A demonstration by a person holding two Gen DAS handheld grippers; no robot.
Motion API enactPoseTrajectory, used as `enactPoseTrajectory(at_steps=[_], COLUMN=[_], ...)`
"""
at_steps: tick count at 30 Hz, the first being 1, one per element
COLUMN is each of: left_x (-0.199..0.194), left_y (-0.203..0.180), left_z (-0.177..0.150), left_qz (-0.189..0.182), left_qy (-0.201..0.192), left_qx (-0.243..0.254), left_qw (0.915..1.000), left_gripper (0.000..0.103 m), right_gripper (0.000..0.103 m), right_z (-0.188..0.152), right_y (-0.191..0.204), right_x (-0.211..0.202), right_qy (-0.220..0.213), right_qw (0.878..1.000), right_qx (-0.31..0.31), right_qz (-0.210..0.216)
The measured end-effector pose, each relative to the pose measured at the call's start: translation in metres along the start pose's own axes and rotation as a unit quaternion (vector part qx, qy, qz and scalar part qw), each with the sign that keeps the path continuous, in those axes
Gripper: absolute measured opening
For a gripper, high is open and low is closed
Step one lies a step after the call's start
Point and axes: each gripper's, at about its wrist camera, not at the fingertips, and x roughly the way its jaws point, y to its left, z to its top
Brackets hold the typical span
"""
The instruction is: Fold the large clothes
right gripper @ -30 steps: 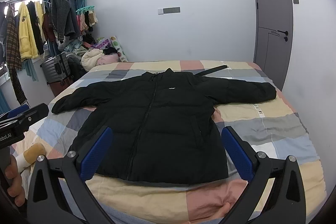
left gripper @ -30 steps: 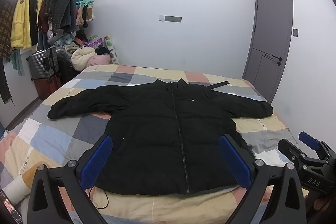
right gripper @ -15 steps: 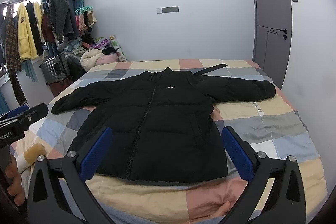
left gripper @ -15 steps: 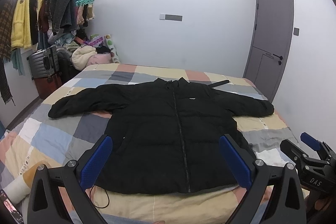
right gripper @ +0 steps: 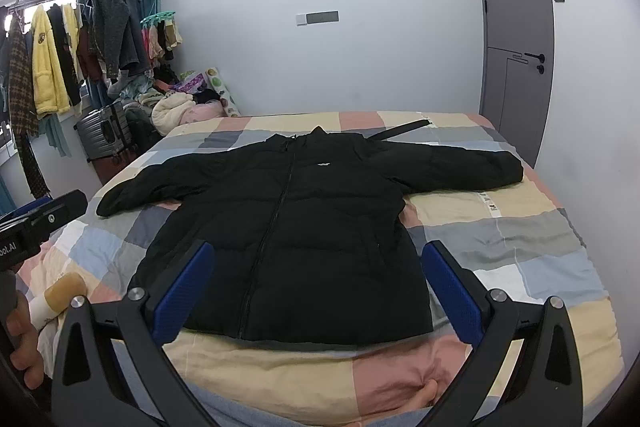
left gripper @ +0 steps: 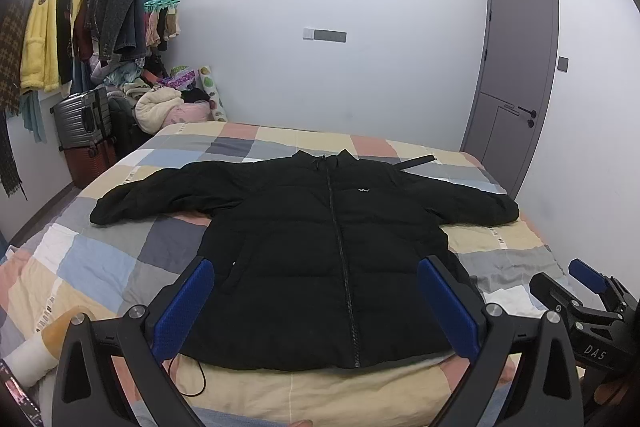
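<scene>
A black puffer jacket (left gripper: 320, 247) lies flat, front up and zipped, on the checked bed cover (left gripper: 100, 263), both sleeves spread out sideways. It also shows in the right wrist view (right gripper: 288, 239). My left gripper (left gripper: 316, 295) is open and empty, held above the jacket's hem at the near edge of the bed. My right gripper (right gripper: 316, 287) is open and empty, also above the hem. The right gripper shows at the right edge of the left wrist view (left gripper: 576, 303); the left gripper's body shows at the left edge of the right wrist view (right gripper: 36, 227).
A black strap (left gripper: 416, 161) lies behind the jacket's right shoulder. A thin cable (left gripper: 192, 383) lies by the hem. A clothes rack (left gripper: 80, 27), suitcases (left gripper: 84, 123) and a clothes pile (left gripper: 168, 107) stand left of the bed. A grey door (left gripper: 516, 87) is at the right.
Both grippers have risen and tipped slightly, so the jacket sits a little lower in both views. The jacket has not moved. Both grippers stay open.
</scene>
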Motion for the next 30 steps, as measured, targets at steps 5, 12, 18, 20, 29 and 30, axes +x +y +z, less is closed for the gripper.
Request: enactPoseTrajectory(at_steps=[5, 12, 18, 20, 29, 30], left_x=[0.000, 0.001, 0.002, 0.004, 0.016, 0.017], left_y=[0.000, -0.001, -0.005, -0.005, -0.001, 0.000], left_z=[0.000, 0.001, 0.001, 0.001, 0.006, 0.007], left_qz=[0.000, -0.001, -0.003, -0.001, -0.006, -0.008], left_qy=[0.001, 0.002, 0.003, 0.006, 0.010, 0.007], left_qx=[0.000, 0.003, 0.006, 0.006, 0.000, 0.001], left_qw=[1.0000, 1.0000, 1.0000, 1.0000, 0.9999, 0.9999], left_gripper=[0.103, 0.103, 0.103, 0.103, 0.102, 0.102], right_gripper=[0.103, 0.103, 0.103, 0.103, 0.103, 0.103], right_z=[0.001, -0.001, -0.002, -0.003, -0.006, -0.005], right_y=[0.000, -0.001, -0.001, -0.001, -0.004, -0.007], right_x=[0.001, 0.001, 0.000, 0.000, 0.002, 0.003], right_qy=[0.000, 0.001, 0.002, 0.001, 0.000, -0.003], right_qw=[1.000, 1.000, 1.000, 1.000, 1.000, 0.999], right_qx=[0.000, 0.003, 0.004, 0.006, 0.018, 0.026], right_qz=[0.000, -0.001, -0.001, -0.002, 0.011, 0.021])
